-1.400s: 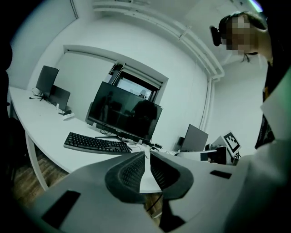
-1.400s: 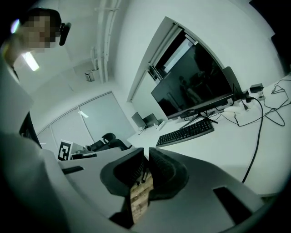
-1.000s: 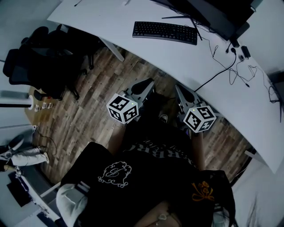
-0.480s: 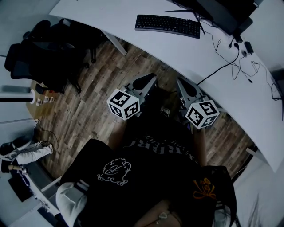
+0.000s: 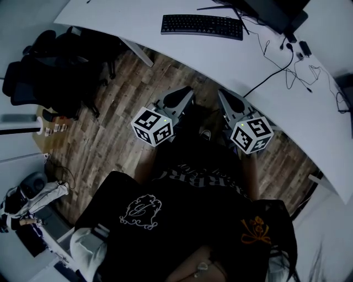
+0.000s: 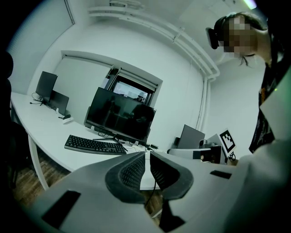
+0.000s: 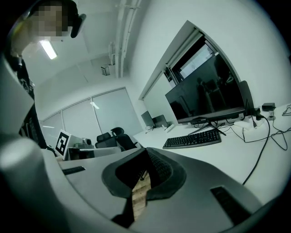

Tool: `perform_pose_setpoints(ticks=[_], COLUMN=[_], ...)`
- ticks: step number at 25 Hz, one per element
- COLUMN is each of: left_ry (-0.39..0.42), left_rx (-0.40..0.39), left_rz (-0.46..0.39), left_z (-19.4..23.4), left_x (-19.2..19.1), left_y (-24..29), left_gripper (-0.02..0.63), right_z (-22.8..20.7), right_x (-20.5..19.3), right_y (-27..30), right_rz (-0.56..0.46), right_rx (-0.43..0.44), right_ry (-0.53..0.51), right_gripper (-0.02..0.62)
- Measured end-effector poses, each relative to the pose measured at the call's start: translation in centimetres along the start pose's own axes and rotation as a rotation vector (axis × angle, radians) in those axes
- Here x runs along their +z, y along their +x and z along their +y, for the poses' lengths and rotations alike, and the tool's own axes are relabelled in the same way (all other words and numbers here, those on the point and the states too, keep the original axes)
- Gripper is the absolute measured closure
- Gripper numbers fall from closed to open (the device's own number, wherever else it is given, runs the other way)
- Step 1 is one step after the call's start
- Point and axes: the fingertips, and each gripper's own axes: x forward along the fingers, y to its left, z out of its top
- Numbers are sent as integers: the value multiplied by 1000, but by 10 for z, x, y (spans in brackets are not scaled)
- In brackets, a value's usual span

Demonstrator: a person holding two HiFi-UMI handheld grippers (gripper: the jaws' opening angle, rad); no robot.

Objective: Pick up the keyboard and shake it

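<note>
A black keyboard [image 5: 201, 26] lies on the curved white desk [image 5: 165, 41], in front of a dark monitor [image 5: 270, 12]. Both grippers hang over the wooden floor, short of the desk's near edge and well apart from the keyboard. My left gripper [image 5: 179, 98] is shut with nothing between its pads. My right gripper [image 5: 229, 101] is shut and empty too. In the left gripper view the keyboard [image 6: 95, 145] shows beyond the closed left gripper [image 6: 146, 157], to the left. In the right gripper view the keyboard [image 7: 192, 139] lies ahead of the closed right gripper [image 7: 146, 159], to the right.
Black cables [image 5: 287, 69] trail over the desk right of the keyboard. Dark office chairs [image 5: 55, 71] stand on the wooden floor [image 5: 105, 137] at the left. A desk leg [image 5: 140, 55] stands under the desk's left part. A second screen [image 6: 47, 88] sits far left on the desk.
Both grippers stay in about the same place, still shut. The right gripper's marker cube has rolled slightly. The head view has shifted a little.
</note>
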Motion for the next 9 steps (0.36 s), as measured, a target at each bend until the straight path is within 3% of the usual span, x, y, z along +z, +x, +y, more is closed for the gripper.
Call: perform_pose_setpoints(ticks=[9], left_ry=[-2], left_rx=[6], left_rz=[13], left_z=[1], left_x=[-2], left_y=[3], left_gripper=[558], right_z=[-5], right_x=[4], right_y=[-1], right_rz=[9], right_rx=[-10], right_ry=[-17], right_gripper=[581])
